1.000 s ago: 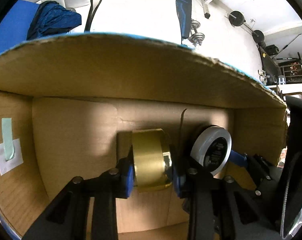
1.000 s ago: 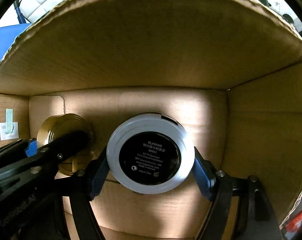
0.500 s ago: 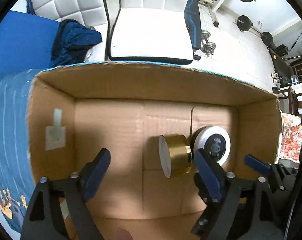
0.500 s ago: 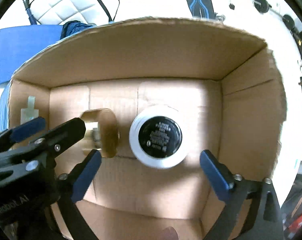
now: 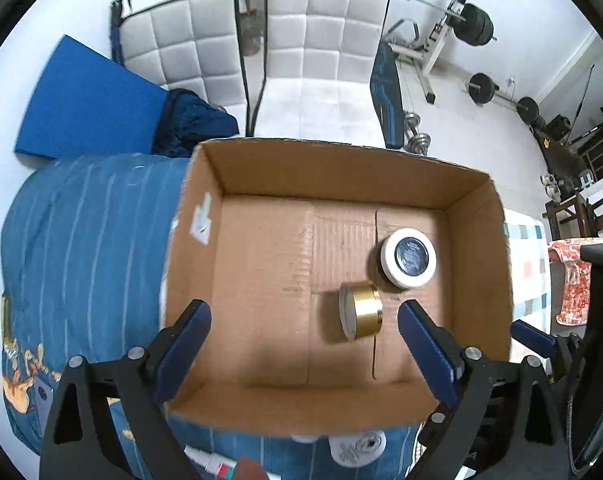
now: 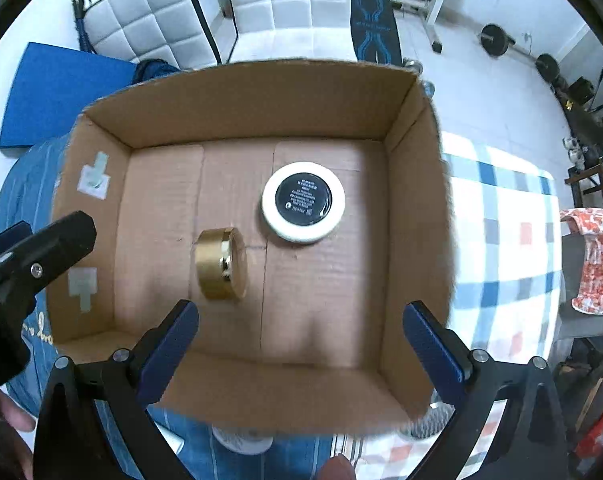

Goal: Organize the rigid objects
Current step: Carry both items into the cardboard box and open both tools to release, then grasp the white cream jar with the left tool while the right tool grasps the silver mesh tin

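Both wide open and empty above the box (image 6: 413, 208) (gold jar (image 6: 220, 264) on its side), so might roll into white jar (image 6: 303, 201).

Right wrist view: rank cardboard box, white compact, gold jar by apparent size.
1. cardboard box, by far the largest.
2. white compact, lying flat.
3. gold jar, on its side; its smaller look is unlikely a nearness effect, since both sit on the box floor.

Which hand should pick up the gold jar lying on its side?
Left, probably. The gold jar lies between the open fingers of the left gripper. For the right gripper it sits off to the left, with the white compact straight ahead instead.
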